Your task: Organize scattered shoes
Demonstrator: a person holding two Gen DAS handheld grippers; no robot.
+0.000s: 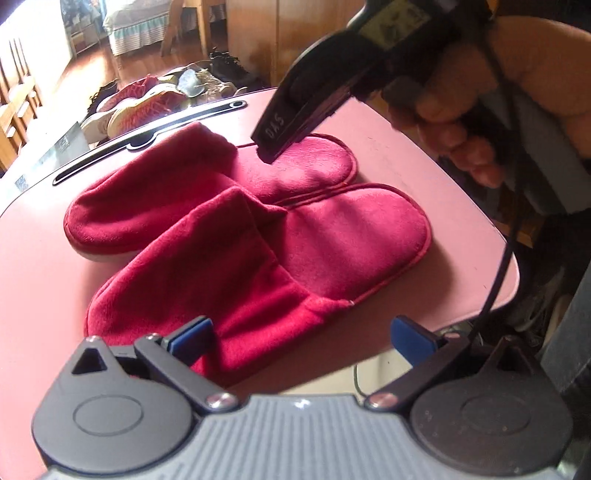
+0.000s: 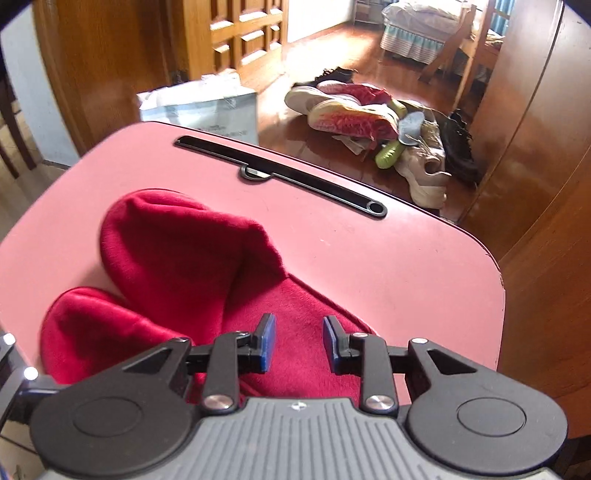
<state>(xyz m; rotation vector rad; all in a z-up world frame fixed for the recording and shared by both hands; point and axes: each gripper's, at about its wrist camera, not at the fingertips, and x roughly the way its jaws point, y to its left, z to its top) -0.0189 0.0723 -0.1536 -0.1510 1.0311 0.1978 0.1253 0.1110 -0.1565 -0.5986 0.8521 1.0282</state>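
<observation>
lying side by side on a pink table (image 1: 424, 155), two red slippers (image 1: 229, 236) touch. left gripper (image 1: 301, 332) hangs spread wide over the nearer one; right gripper (image 2: 299, 341) hovers parted, empty, over a heel. scattered shoes (image 2: 373, 122) cover the floor beyond.

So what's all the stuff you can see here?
slippers: two, red, side by side and touching on the pink table
table: one, pink, with a black slot along its far edge
shoe pile: several sneakers, red, white, black and green, jumbled on the wood floor beyond the table
bag: one, pale, on the floor behind the table
bed: one, white with a teal striped skirt, far back in the room
left gripper: one, black with blue pads, open, over the near slipper's toe
right gripper: one, black with blue pads, open, above a slipper's heel
hand: one, holding the right gripper
</observation>
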